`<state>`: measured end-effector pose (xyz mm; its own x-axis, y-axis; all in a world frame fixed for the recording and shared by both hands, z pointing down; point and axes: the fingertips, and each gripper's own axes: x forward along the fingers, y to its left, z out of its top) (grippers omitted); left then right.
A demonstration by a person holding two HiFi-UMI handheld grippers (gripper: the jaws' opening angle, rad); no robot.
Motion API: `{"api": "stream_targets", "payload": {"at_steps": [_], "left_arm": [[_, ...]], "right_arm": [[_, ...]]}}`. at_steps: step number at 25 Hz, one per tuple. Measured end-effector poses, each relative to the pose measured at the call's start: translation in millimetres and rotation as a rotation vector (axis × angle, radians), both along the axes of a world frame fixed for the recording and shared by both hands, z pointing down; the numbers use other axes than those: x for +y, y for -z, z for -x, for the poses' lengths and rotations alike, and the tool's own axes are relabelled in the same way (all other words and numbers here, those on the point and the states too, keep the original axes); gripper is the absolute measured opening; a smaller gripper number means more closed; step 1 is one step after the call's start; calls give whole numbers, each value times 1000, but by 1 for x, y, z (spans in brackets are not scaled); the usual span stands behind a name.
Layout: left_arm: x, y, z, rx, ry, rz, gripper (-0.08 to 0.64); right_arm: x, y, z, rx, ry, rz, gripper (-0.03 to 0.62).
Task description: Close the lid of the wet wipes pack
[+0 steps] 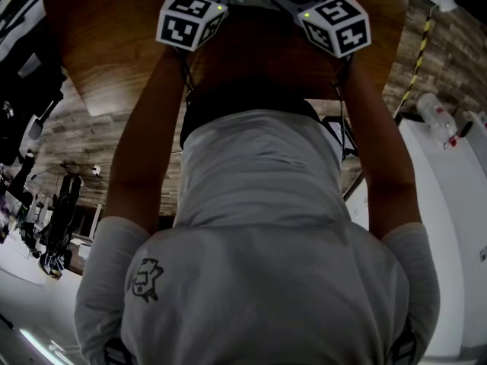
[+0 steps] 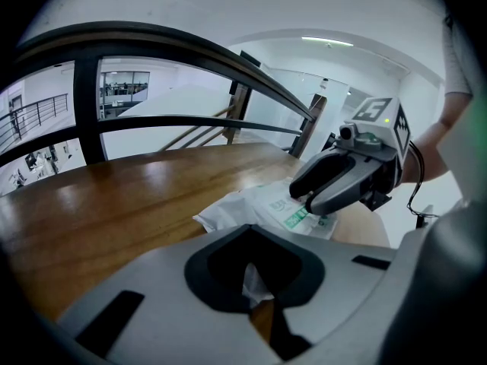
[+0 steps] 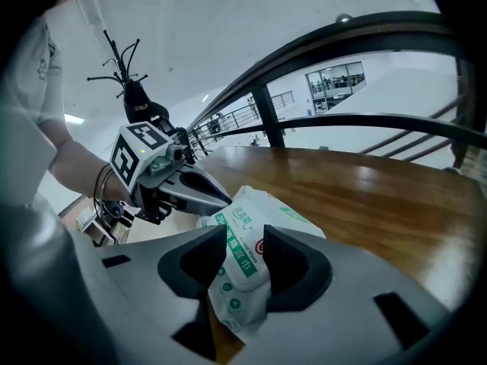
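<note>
Wet wipes pack (image 3: pixel 243 253): white soft pack with green print and a green label strip across its top. It lies flat on the desk, near the edge on the person's side. Only a sliver of it shows at the top of the head view.
Lid: the labelled top panel faces up between the right jaws. I cannot tell whether it is fully seated.
Right hand-held gripper (image 3: pixel 243 236): jaws spread, one dark pad on either side of the pack's labelled top. The pads stand just beside it, and no pressing on it can be made out. In the left gripper view its tips (image 2: pixel 308 198) are down at the pack's top.
Left hand-held gripper (image 2: pixel 255 280): jaws drawn nearly together, pinching a white edge of the pack. In the right gripper view its tips (image 3: pixel 221 198) meet the pack's far end.
Marker cubes: the left cube (image 1: pixel 190 19) and right cube (image 1: pixel 337 23) sit well apart at the top of the head view, above the forearms.
Desk (image 3: pixel 365 196): glossy brown wood with a curved rim.
Person: a white shirt (image 1: pixel 266 242) fills the head view, and both forearms reach up to the cubes.
Railing (image 3: pixel 342 44): dark curved handrail behind the desk.
</note>
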<state>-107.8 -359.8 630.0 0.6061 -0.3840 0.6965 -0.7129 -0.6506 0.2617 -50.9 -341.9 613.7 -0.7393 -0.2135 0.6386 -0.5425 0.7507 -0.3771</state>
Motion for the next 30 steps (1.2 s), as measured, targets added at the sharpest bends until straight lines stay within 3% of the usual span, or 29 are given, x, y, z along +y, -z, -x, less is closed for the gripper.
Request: {"api": "stream_targets", "payload": {"at_steps": [13, 30], "left_arm": [[1, -4, 4, 5, 4, 1, 14], [2, -3, 1, -3, -2, 5, 14]], "right_arm": [[3, -7, 5, 142, 82, -106, 150], [5, -8, 5, 213, 137, -202, 152]]}}
